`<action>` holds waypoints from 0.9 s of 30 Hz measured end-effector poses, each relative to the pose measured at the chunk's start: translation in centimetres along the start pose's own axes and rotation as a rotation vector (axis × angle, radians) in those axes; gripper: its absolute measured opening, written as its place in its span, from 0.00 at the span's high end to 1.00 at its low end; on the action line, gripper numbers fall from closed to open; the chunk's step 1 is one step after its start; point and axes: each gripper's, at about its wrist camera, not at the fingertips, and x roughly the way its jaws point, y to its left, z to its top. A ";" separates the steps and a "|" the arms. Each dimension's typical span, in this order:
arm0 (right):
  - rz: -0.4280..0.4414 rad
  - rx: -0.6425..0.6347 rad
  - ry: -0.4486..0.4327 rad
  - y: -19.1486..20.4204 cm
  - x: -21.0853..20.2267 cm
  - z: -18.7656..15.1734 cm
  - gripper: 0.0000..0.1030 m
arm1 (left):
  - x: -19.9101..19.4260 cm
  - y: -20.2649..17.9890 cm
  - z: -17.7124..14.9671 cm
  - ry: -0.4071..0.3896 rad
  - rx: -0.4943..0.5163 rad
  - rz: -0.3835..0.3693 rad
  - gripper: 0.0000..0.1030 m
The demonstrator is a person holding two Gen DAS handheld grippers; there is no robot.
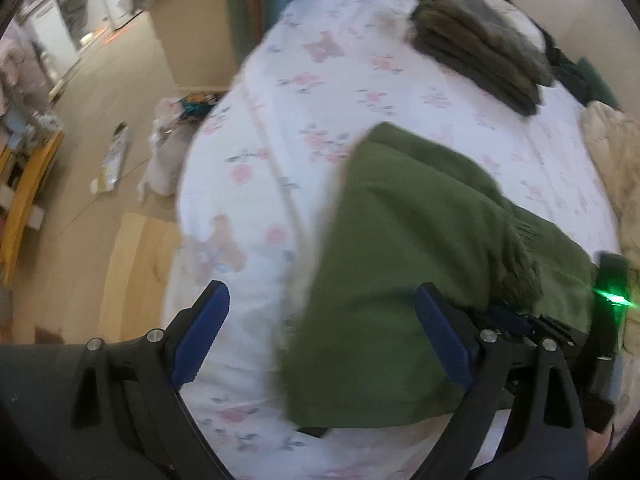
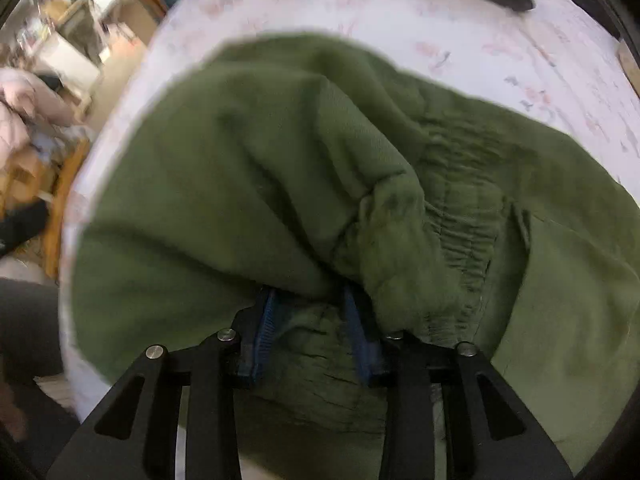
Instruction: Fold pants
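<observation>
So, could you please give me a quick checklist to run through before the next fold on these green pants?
1. Right gripper has fabric: ok, its fingers close in on a bunch of the green pants, tips hidden under cloth.
2. Left gripper free: ok, wide open, holding nothing.
3. Pants lie flat: not ok, cloth is bunched and creased near the gathered waistband.
4. Pants fully on the floral bedsheet: cannot tell, the near edge is hidden.
5. Room to fold: ok, the folded dark clothes lie apart.
6. Clear view: not ok, both views are blurred.
</observation>
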 end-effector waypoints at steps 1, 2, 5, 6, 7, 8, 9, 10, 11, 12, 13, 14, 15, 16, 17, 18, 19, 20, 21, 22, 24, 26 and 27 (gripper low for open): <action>0.054 0.038 -0.046 -0.7 -1.8 -0.6 0.64 | -0.2 -0.7 -0.1 -0.003 0.024 -0.022 0.11; 0.099 0.086 -0.089 -1.7 -3.5 -1.7 0.61 | -0.5 -1.5 -0.1 -0.013 0.052 -0.034 0.11; 0.210 0.326 -0.224 -6.3 -8.3 -6.4 0.23 | -1.2 -4.4 -0.2 -0.058 0.141 -0.067 0.11; 0.259 0.478 -0.278 -8.8 -9.6 -9.4 0.06 | -1.2 -5.4 -0.3 -0.066 0.164 -0.095 0.11; 0.288 0.580 -0.308 -10.1 -10.0 -11.4 0.05 | -1.2 -6.2 -0.3 -0.073 0.178 -0.114 0.11; 0.338 0.704 -0.338 -11.4 -10.2 -14.0 0.05 | -1.1 -7.0 -0.3 -0.082 0.191 -0.130 0.11; 0.397 0.825 -0.343 -12.9 -9.8 -16.9 0.05 | -1.0 -7.6 -0.4 -0.090 0.203 -0.141 0.11; 0.411 0.885 -0.337 -13.5 -9.3 -18.2 0.05 | -0.7 -8.4 -0.5 -0.094 0.219 -0.148 0.11; 0.396 0.958 -0.333 -14.7 -8.7 -19.9 0.05 | -0.3 -9.2 -0.6 -0.091 0.235 -0.150 0.11; 0.367 0.998 -0.341 -15.6 -8.6 -20.8 0.05 | 0.1 -9.8 -0.8 -0.088 0.245 -0.151 0.11; 0.330 1.051 -0.350 -17.1 -8.4 -21.6 0.05 | 0.5 -10.3 -0.9 -0.087 0.254 -0.146 0.11; 0.293 1.130 -0.370 -19.1 -8.3 -22.5 0.05 | 1.0 -10.7 -1.1 -0.086 0.262 -0.131 0.11; 0.271 1.187 -0.393 -20.7 -8.4 -23.1 0.05 | 1.2 -10.8 -1.2 -0.084 0.256 -0.121 0.11; 0.261 1.234 -0.431 -22.2 -8.5 -23.6 0.05 | 1.4 -10.7 -1.1 -0.082 0.238 -0.119 0.11; 0.259 1.270 -0.481 -24.3 -9.1 -24.0 0.05 | 1.4 -10.4 -1.0 -0.082 0.222 -0.125 0.11; 0.231 1.295 -0.524 -26.4 -9.9 -24.3 0.05 | 1.2 -10.0 -0.8 -0.084 0.210 -0.133 0.11; 0.188 1.305 -0.561 -28.0 -10.7 -24.2 0.05 | 0.9 -9.7 -0.5 -0.089 0.200 -0.136 0.11; 0.145 1.315 -0.594 -29.9 -11.9 -24.5 0.05 | 0.5 -9.4 -0.2 -0.099 0.188 -0.141 0.11; 0.102 1.323 -0.622 -31.9 -13.1 -24.6 0.05 | 0.3 -9.1 0.0 -0.108 0.181 -0.143 0.11; 0.063 1.332 -0.638 -34.0 -14.3 -25.0 0.05 | 0.1 -8.8 0.2 -0.123 0.177 -0.139 0.11; 0.006 1.357 -0.664 -37.1 -15.9 -25.5 0.05 | -0.1 -8.3 0.7 -0.150 0.190 -0.111 0.11; -0.056 1.393 -0.689 -39.8 -17.4 -26.4 0.05 | 0.0 -7.7 1.0 -0.157 0.190 -0.091 0.11; -0.083 1.430 -0.705 -41.0 -18.0 -26.9 0.05 | -0.1 -7.4 1.2 -0.157 0.184 -0.091 0.11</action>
